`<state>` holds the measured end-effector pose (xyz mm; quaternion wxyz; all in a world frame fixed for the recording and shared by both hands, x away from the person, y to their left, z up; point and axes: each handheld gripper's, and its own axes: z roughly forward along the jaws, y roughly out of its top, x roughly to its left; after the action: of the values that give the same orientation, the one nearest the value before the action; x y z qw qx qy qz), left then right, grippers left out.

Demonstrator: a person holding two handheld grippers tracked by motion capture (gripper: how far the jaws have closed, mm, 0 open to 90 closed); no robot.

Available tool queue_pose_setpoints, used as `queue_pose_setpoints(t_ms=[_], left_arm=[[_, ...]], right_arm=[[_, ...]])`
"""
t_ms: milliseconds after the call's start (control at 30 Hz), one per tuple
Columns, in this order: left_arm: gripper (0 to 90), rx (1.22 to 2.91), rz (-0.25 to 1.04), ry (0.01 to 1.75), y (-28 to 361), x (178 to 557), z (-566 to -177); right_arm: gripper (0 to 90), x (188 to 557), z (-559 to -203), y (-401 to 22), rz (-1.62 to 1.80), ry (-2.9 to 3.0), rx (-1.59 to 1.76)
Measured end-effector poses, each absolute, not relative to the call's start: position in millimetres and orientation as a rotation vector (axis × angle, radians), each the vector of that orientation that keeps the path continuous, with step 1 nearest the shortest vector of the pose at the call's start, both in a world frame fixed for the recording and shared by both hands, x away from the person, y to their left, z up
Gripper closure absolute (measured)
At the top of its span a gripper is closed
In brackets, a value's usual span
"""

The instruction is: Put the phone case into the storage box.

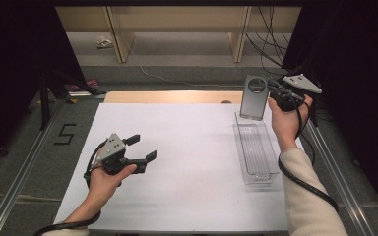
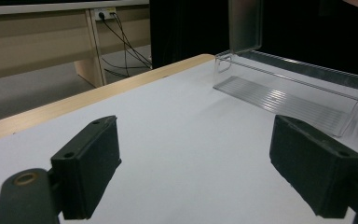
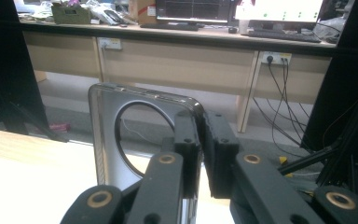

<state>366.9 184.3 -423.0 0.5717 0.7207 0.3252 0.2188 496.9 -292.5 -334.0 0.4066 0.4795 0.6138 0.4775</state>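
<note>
A dark see-through phone case point(image 1: 254, 98) with a round camera hole stands upright over the far end of a clear plastic tray point(image 1: 241, 147). My right gripper point(image 1: 273, 93) is shut on the case's right edge; in the right gripper view the jaws point(image 3: 203, 140) pinch the case point(image 3: 100, 135) between the pads. My left gripper point(image 1: 142, 147) hovers open over the left part of the white board, nothing between its jaws. In the left gripper view the left gripper point(image 2: 200, 168) faces the tray point(image 2: 293, 88) and the case's lower part point(image 2: 244, 25) farther off.
The white board point(image 1: 177, 196) covers the table, with a wooden strip point(image 1: 172, 97) along its far edge. Metal rails point(image 1: 24, 167) run along both sides. A "5" mark point(image 1: 65, 133) lies left of the board. Cables trail from both grippers.
</note>
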Motion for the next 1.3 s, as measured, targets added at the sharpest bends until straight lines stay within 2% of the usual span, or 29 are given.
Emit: queue_pose_setpoints(t_ms=[1300], left_arm=[[15.6,1.694,0.511,0.76,184,367,-423]], right_arm=[[85.1,511,-339,-292,1.18,1.563,1.238]])
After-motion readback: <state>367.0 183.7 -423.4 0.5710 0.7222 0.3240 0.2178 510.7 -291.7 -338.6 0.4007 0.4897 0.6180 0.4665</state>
